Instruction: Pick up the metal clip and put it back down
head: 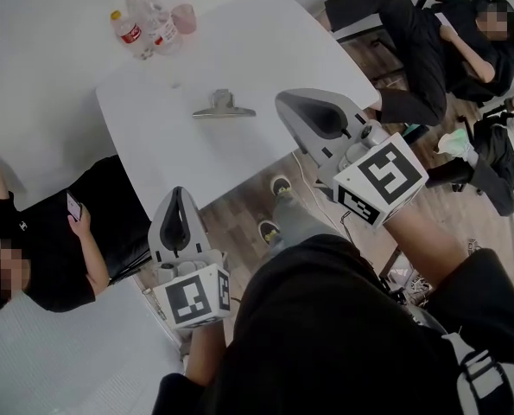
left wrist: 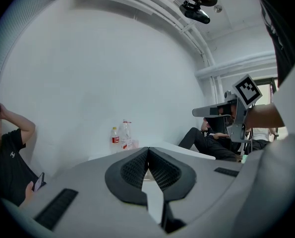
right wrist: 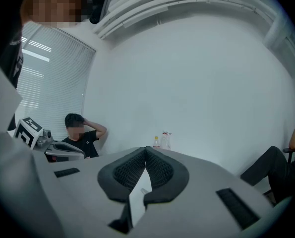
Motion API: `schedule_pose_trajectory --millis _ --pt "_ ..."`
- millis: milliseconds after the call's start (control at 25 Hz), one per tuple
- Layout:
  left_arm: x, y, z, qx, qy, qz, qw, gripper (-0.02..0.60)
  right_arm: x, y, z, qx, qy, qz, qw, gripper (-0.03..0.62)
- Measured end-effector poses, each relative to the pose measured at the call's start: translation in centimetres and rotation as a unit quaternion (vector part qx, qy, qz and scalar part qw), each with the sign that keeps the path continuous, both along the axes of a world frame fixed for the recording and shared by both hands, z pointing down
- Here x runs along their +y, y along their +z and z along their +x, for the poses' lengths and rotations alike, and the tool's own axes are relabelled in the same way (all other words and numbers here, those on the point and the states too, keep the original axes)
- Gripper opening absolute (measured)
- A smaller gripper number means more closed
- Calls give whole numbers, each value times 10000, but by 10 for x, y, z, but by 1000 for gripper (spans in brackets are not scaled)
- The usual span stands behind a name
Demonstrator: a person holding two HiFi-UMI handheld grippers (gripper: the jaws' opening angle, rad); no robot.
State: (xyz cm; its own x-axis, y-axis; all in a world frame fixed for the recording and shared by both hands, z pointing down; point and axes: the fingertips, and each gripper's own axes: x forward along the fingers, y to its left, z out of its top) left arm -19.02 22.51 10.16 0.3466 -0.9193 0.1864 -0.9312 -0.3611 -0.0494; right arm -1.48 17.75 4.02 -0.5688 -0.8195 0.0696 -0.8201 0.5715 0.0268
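- I see a seated person (head: 41, 240) left of the table (head: 265, 50), holding a phone (head: 73, 206).
- My left gripper (head: 178, 194) hangs by the table's near left corner, well short of the clip; its jaws are pressed together with nothing between them.
- Water bottles (head: 140, 24) and a pink cup (head: 184, 17) stand at the table's far left corner.
- The metal clip (head: 223, 106) lies on the table near its middle, touched by neither tool.
- My right gripper (head: 282, 102) hangs at the table's right edge, near the clip but apart from it, jaws closed and empty.
- Another person (head: 429, 50) sits beyond the table's right side.
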Motion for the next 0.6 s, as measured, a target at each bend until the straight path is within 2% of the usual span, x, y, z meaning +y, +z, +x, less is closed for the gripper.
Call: schedule_pose_trajectory --millis 600 --pt "-63 -4 5 -109 -303 -57 9995 20 -75 8 2 -108 -286 -138 9994 17"
